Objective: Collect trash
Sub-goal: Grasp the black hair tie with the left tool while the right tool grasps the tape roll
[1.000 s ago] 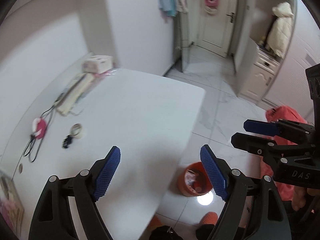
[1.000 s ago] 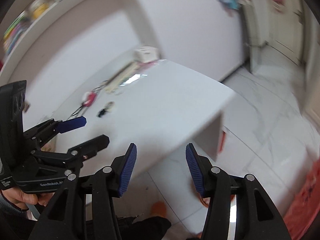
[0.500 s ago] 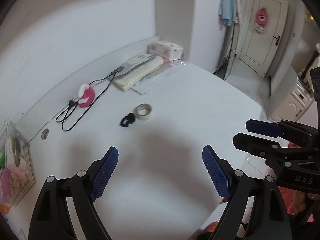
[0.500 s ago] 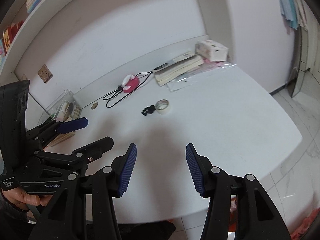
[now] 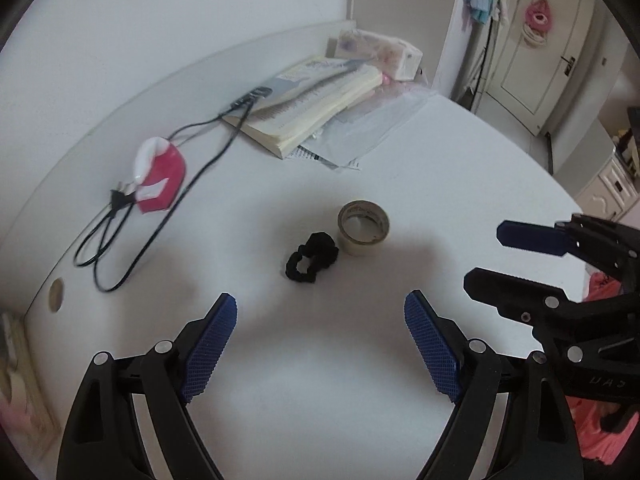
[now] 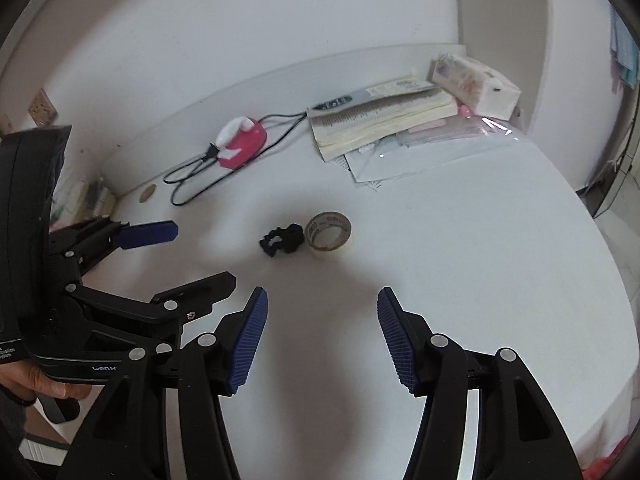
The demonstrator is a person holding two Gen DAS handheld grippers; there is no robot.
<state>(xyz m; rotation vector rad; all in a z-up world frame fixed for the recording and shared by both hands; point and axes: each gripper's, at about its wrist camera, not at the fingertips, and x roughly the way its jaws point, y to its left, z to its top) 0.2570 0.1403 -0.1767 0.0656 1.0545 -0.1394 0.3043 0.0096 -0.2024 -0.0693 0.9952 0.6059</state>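
Observation:
A tape roll (image 5: 363, 227) and a black hair tie (image 5: 312, 256) lie side by side in the middle of the white table (image 5: 460, 168); both also show in the right wrist view, the tape roll (image 6: 328, 231) and the hair tie (image 6: 281, 239). My left gripper (image 5: 320, 340) is open and empty, hovering above the table short of the hair tie. My right gripper (image 6: 320, 334) is open and empty, also short of both items. Each gripper shows in the other's view: the right one (image 5: 520, 260) and the left one (image 6: 176, 256).
A thick open book (image 5: 316, 100), papers in a plastic sleeve (image 5: 372, 128), a tissue pack (image 5: 380, 50), and a pink device with a black cord (image 5: 160, 174) lie along the back of the table. The table's right edge drops to the floor by a door (image 5: 536, 40).
Both grippers have swung from the floor and bin by the table's edge to over the table, and have closed in on the tape roll and hair tie. Both stay open.

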